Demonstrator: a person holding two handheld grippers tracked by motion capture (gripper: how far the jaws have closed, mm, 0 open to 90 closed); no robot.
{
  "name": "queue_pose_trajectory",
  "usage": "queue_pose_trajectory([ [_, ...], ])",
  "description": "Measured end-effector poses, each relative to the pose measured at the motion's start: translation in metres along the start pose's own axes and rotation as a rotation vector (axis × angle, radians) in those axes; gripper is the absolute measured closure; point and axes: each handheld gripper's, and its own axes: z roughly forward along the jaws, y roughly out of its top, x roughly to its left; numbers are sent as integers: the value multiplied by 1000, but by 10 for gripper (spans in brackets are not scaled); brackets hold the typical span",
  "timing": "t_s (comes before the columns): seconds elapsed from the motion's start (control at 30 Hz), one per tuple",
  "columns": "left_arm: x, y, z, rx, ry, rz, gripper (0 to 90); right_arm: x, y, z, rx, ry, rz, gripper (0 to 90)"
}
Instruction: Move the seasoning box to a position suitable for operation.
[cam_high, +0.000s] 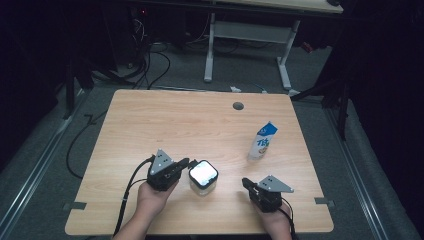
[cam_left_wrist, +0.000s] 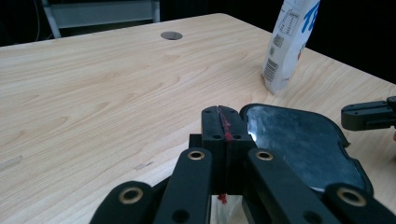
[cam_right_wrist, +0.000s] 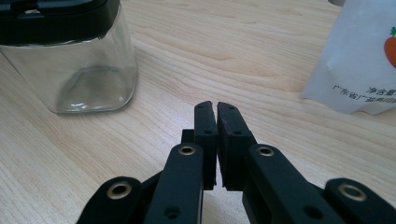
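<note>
Jar (cam_high: 203, 178) and carton (cam_high: 262, 142) are the two things set out on the wooden table (cam_high: 165, 120), and the work in hand is judged to concern the jar: a clear, square-sided glass container with a black lid, stood upright near the front edge between the two hands. The left gripper (cam_high: 186, 162) is held just beside the jar's lid, its tip at the lid's left rim, and whether it touches cannot be told from the high view. In the left gripper view (cam_left_wrist: 224, 122) its jaws are seen pressed together with nothing pinched between them, poised just above and beside the glossy lid (cam_left_wrist: 299, 144) — a placing that suggests the lid is to be approached from the side. The right gripper (cam_high: 246, 182) is kept low on the table, apart from the jar at its right; its jaws (cam_right_wrist: 217, 114) are all but closed, a thin slit left between the pads, and nothing is held. It is probably parked there so as to be ready to steady the glass wall (cam_right_wrist: 79, 74). The carton is left standing well behind — out of the way of both hands.
</note>
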Motion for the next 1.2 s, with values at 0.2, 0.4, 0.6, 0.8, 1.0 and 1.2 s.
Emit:
queue_pose_trajectory([
  [0.2,-2,5,9,6,1,22,900,0,0,1,0,2,-1,870],
  [0.4,-3,6,15,17,2,36,900,1,0,1,-1,4,-2,870],
  [0.6,-3,6,17,20,3,43,900,2,0,1,-1,7,-4,868],
  [0.8,-3,5,17,13,3,41,900,2,0,1,-3,8,-4,868],
  [1.0,-3,4,17,9,3,41,900,3,0,2,-2,12,-6,868],
  [1.2,-3,3,16,5,5,42,900,4,0,2,-4,15,-7,868],
])
